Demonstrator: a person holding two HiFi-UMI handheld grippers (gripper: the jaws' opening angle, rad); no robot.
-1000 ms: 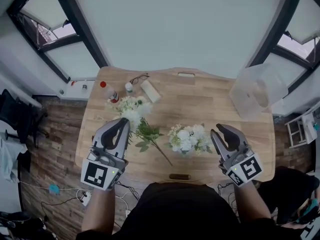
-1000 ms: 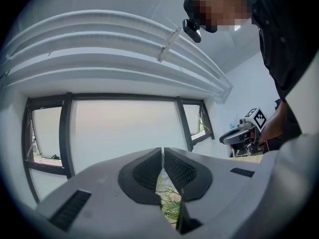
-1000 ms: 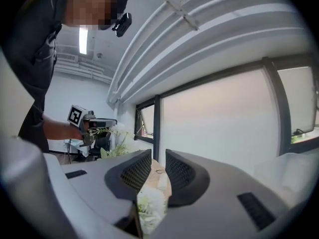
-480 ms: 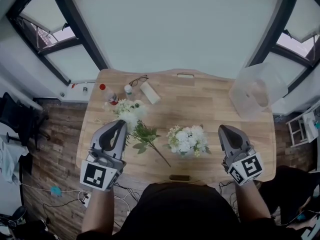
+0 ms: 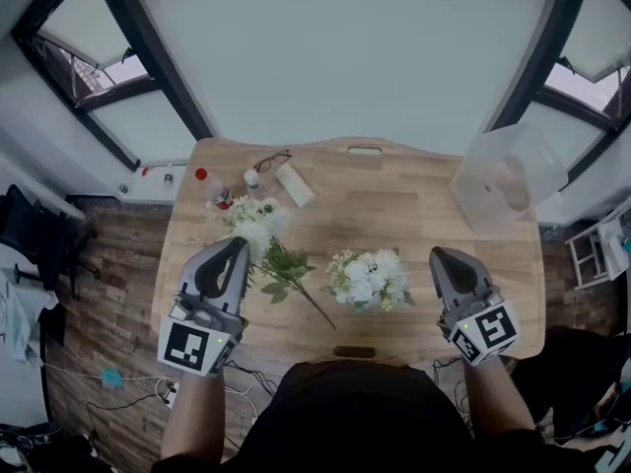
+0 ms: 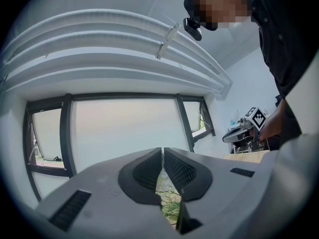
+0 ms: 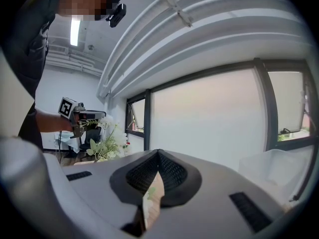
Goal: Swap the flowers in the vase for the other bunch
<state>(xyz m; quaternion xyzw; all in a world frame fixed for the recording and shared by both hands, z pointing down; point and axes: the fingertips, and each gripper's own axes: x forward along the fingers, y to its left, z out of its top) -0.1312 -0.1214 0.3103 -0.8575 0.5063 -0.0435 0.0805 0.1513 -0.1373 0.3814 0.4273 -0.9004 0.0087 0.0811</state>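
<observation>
left gripper (image 5: 241,243) pinched shut, empty, beside loose bunch (image 5: 264,227) | right gripper (image 5: 435,255) closed too, right of vase flowers (image 5: 368,278) | (glasses (image 5: 273,156), bottles (image 5: 215,187) behind)

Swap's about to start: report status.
Both shut, empty: left gripper, right gripper. The vase bunch upright mid-table, untouched. The spare bunch lying flat by left gripper.

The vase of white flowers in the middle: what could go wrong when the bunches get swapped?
The vase is nearly hidden under its flowers, so pulling that bunch out could tip it.
The loose bunch lies near small bottles and glasses; lifting it might knock them.
The left gripper and right gripper are both shut and empty; thin stems could slip from a poor grip.
</observation>
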